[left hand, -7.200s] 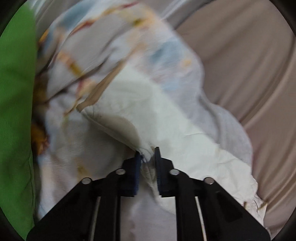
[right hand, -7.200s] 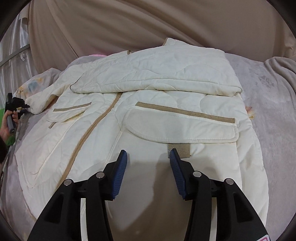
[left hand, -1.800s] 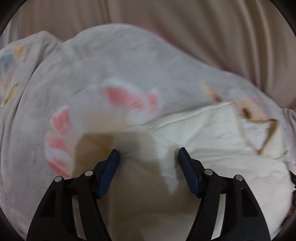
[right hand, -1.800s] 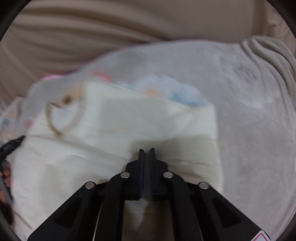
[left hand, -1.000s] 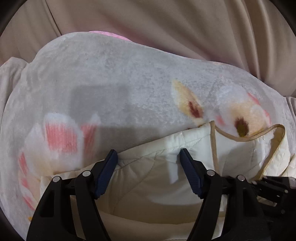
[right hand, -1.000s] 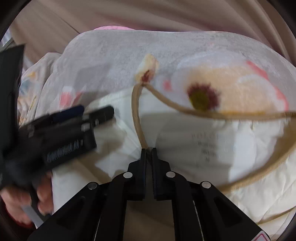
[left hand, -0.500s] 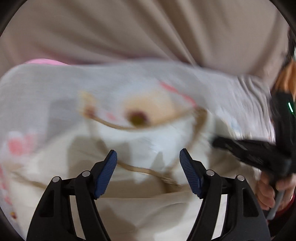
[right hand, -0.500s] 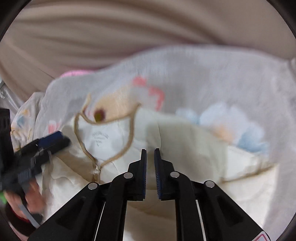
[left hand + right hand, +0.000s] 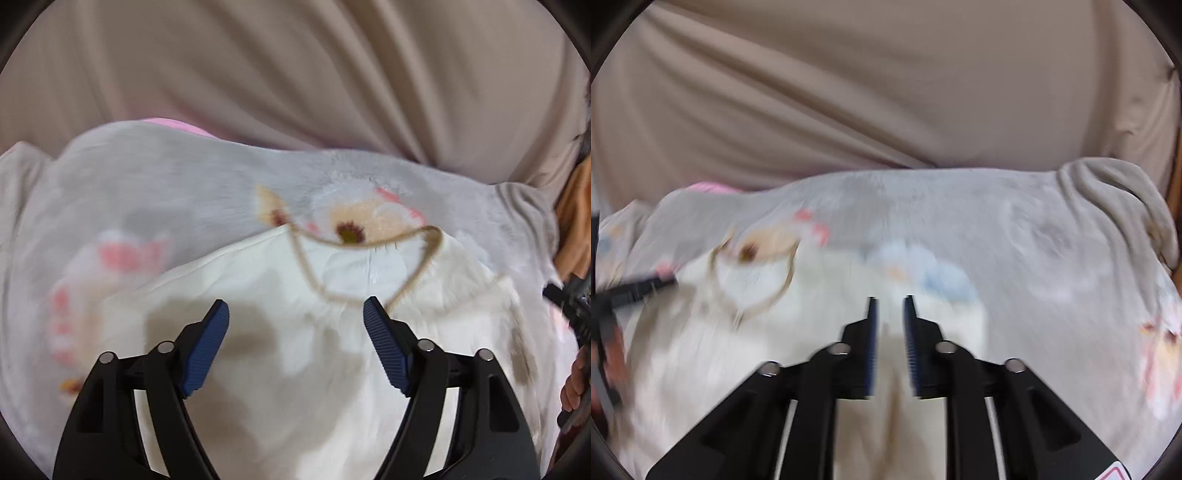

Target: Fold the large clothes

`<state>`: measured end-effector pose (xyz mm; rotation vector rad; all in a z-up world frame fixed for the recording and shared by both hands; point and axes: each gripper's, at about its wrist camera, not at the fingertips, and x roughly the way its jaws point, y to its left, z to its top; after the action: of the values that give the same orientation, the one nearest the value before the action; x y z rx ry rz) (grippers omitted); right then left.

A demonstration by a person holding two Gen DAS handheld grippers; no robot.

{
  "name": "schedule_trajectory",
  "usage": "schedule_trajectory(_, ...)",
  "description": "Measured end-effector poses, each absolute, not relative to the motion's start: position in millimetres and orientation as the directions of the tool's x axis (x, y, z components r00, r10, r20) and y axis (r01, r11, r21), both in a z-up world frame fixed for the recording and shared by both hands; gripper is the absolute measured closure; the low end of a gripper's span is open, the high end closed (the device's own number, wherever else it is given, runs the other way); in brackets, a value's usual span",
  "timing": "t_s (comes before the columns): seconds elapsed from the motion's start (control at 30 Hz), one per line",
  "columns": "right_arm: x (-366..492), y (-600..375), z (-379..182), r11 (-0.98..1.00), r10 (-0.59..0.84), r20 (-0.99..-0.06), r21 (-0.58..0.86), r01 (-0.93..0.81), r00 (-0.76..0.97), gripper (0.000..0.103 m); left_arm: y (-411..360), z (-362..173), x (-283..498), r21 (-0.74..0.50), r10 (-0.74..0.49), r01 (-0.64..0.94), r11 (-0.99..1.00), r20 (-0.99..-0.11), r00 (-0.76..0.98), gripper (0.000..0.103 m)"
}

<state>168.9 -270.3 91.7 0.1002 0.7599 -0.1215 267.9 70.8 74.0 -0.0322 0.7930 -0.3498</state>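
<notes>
The left gripper (image 9: 295,321) hovers over the cream quilted jacket (image 9: 295,387), its blue-padded jaws spread wide and just opened further, with nothing between them. The right gripper (image 9: 888,317) also hangs above the jacket; its jaws have just been parting to a narrow gap, and no cloth is caught in it.

Beyond the fingertips, the jacket lies as a compact, roughly rectangular bundle on a grey flowered blanket (image 9: 166,184). Its tan-trimmed neckline (image 9: 369,266) sits at the far edge, open and facing up. No sleeves stick out at the sides. The right-wrist view is blurred, so finer creases cannot be made out.

A beige draped sheet (image 9: 295,74) fills the background.

Judging by this, the folding looks mostly or wholly done and the jacket released. What may remain is a final fold, or some tidying.
</notes>
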Motion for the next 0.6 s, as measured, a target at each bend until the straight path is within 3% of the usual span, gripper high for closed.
schedule_trajectory(0.07, 115, -278, 92, 0.991, -0.041, -0.711, 0.061, 0.12, 0.702, 0.058, 105, 79, 225, -0.157, -0.309, 0.281, 0.947, -0.683, 0.661, 0.021)
schedule_trajectory(0.27, -49, -297, 66, 0.987, -0.014, -0.776, 0.089, 0.132, 0.63, 0.038, 192, 45, 106, -0.211, -0.289, 0.201, 0.957, -0.77, 0.569, 0.018)
schedule_trajectory(0.4, -127, -295, 39, 0.981, 0.013, -0.823, 0.122, 0.153, 0.568, 0.037, 222, 5, 45, -0.284, -0.313, 0.131, 0.95, -0.849, 0.426, 0.018)
schedule_trajectory(0.53, -162, -282, 21, 0.957, 0.157, -0.806, 0.266, 0.113, 0.57, 0.037, 232, -16, 1, -0.415, -0.417, 0.093, 0.905, -0.828, 0.375, 0.018)
schedule_trajectory(0.6, -168, -272, 14, 0.941, 0.211, -0.789, 0.324, 0.099, 0.577, 0.037, 229, -17, -13, -0.415, -0.422, 0.107, 0.904, -0.819, 0.39, 0.017)
